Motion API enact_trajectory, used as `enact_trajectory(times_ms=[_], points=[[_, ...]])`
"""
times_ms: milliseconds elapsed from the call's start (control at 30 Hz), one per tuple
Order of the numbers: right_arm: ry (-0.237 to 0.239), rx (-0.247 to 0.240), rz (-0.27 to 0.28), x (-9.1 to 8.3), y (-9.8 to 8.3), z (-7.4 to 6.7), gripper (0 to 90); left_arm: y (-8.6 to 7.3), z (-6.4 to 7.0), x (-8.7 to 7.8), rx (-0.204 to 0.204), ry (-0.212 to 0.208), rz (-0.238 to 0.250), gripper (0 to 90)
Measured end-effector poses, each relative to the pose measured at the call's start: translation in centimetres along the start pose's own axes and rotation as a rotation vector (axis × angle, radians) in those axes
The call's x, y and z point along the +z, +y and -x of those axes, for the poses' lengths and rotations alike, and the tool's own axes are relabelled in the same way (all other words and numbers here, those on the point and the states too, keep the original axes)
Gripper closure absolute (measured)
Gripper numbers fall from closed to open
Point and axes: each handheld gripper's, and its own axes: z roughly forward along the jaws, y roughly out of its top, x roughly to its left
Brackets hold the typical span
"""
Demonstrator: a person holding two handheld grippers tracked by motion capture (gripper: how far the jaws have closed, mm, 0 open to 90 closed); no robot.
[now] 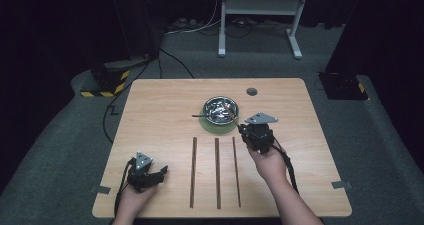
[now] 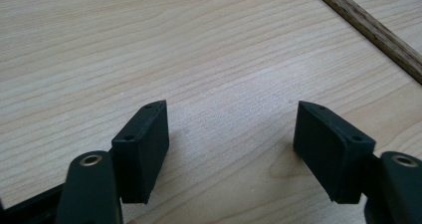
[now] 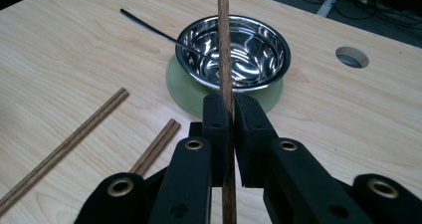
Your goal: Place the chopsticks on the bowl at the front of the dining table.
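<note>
While the wooden counter (image 1: 150, 110) carried the whole job, the step in hand looked like ferrying a chopstick (image 3: 223, 40) to the steel bowl (image 3: 234, 50), w/ three more sticks (image 1: 216, 172) lying in parallel rows on the counter betw. the two hands. The bowl sat on a pale green mat (image 3: 179, 87) mid-counter, a thin dark utensil (image 3: 149, 29) leaning over its rim. The right tool (image 1: 242, 126) was clenched on the chopstick; in the right gripper view the stick ran upright betw. the pads, its far end pointing over the bowl. The held stick was off the counter, just beside the bowl's near rim, not yet in it. Next move, as I judge: carry the tip fwd over the rim, tilt down, then let go w/out knocking the utensil. The left tool (image 1: 150, 174) rested low over bare counter, jaws spread wide, nothing betw. them, well apart from the bowl.
</note>
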Motion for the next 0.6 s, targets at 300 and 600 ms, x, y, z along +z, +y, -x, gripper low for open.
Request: enact_trajectory(times_ms=[300, 600], points=[[-0.004, -0.017, -0.018, 2.4, 2.2, -0.3, 84.1, 0.0, 0.0, 0.0, 0.005, 0.004, -0.002, 30.2], [-0.024, -0.015, -0.039, 5.8, 4.4, -0.4, 84.1, 0.0, -0.1, 0.0, -0.003, -0.003, 0.000, 30.1]])
